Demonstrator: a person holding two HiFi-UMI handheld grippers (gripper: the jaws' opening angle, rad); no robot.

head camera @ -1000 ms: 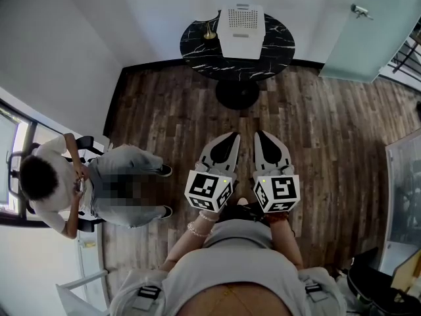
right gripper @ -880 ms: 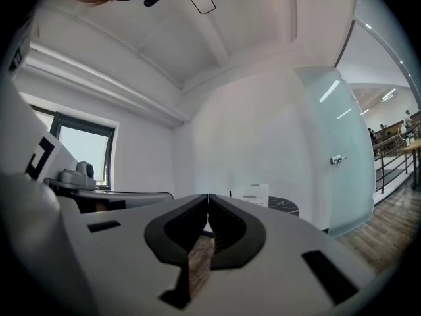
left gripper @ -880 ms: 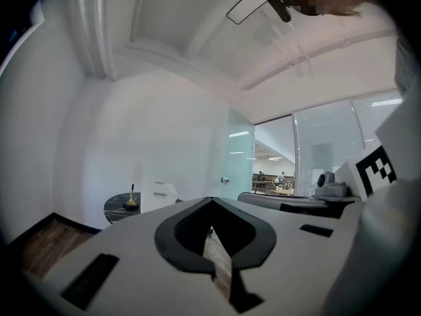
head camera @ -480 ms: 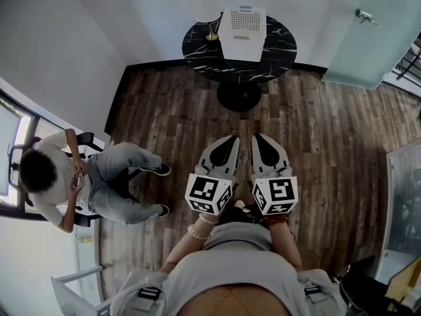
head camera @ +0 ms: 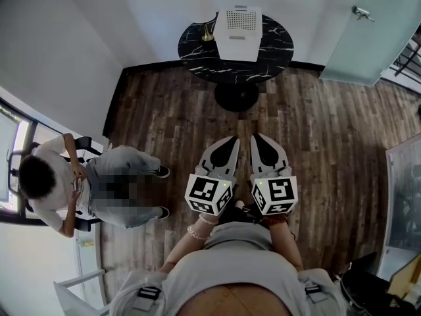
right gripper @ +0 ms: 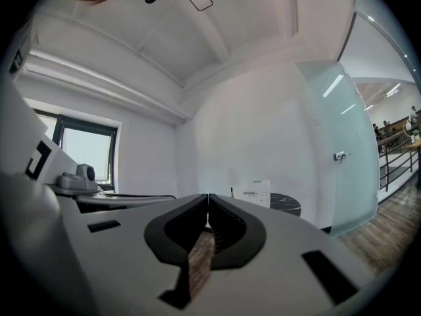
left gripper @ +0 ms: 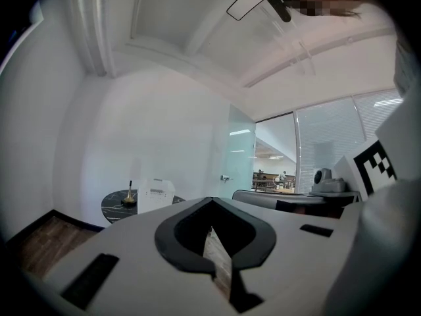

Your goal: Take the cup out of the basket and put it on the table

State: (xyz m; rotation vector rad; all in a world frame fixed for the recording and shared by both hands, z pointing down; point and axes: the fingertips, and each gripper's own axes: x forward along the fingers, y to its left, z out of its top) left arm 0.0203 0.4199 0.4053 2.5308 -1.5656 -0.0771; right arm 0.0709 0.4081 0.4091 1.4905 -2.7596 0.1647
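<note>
Dark, streaky wooden planks [head camera: 164, 110] cover the floor beneath two grippers, which are held side by side close in front of the person. The left gripper [head camera: 234, 138] has its pale, tapered jaws pressed together tip to tip with nothing between them, and the right gripper [head camera: 254, 137] is the same. Well ahead stands a round black table [head camera: 197, 51] with white marble veining. It bears a boxy white basket [head camera: 240, 28] with a grid of small holes and a small brass-coloured object [head camera: 208, 35]. The cup cannot be made out in any view. A seated person [head camera: 66, 183] is at the left.
</note>
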